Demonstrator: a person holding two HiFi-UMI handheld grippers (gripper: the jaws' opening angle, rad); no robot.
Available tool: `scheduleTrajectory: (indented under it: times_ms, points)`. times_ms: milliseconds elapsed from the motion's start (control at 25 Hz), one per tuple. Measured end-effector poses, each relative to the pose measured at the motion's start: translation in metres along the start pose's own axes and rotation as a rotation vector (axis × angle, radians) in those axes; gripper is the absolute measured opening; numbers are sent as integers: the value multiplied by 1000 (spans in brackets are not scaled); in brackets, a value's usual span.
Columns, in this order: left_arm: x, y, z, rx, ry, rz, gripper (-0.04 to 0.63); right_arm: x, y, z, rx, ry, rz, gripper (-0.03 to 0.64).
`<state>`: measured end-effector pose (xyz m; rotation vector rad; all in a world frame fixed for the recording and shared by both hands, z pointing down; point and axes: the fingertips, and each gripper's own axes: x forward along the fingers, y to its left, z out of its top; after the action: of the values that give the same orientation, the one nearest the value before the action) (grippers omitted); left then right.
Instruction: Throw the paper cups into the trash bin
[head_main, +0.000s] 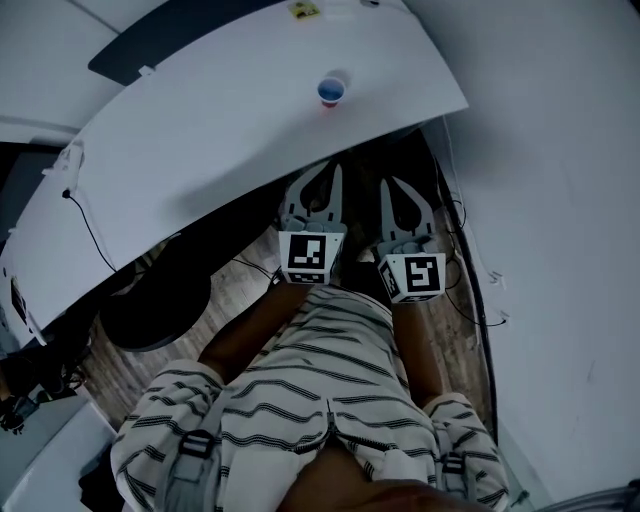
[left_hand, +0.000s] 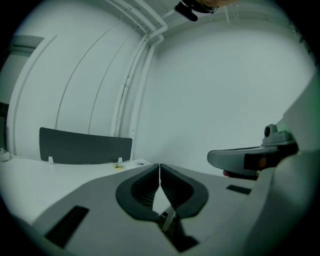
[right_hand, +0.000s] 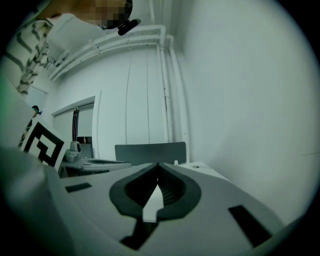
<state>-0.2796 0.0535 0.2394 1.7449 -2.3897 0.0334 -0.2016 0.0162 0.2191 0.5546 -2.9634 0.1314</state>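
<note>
A blue and red paper cup (head_main: 331, 91) stands upright on the white table (head_main: 230, 140), near its right end. Both grippers hang below the table's near edge, in front of the person's striped shirt. My left gripper (head_main: 318, 172) is shut, its jaws meeting at the tips with nothing between them (left_hand: 159, 165). My right gripper (head_main: 398, 187) sits just to its right, also shut and empty (right_hand: 158, 165). The cup lies beyond both of them and shows in neither gripper view. No trash bin is in sight.
A dark grey divider panel (left_hand: 85, 146) stands at the table's far edge. A black round chair base (head_main: 150, 315) and loose cables (head_main: 465, 260) lie on the wooden floor under the table. A white wall (head_main: 560, 200) runs close along the right.
</note>
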Motion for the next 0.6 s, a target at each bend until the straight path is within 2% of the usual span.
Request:
scheduleTrajectory:
  times_ms: [120,320,600]
  points:
    - [8,-1,-14,0,29,28,25,0,-6,-12,17,27,23,11]
    - [42,1,-30,1,31,77,25,8,-27,-23,14,35,55,11]
    - [83,25,-59,-14,50,151,25,16,-41,-48,28,71,81,11]
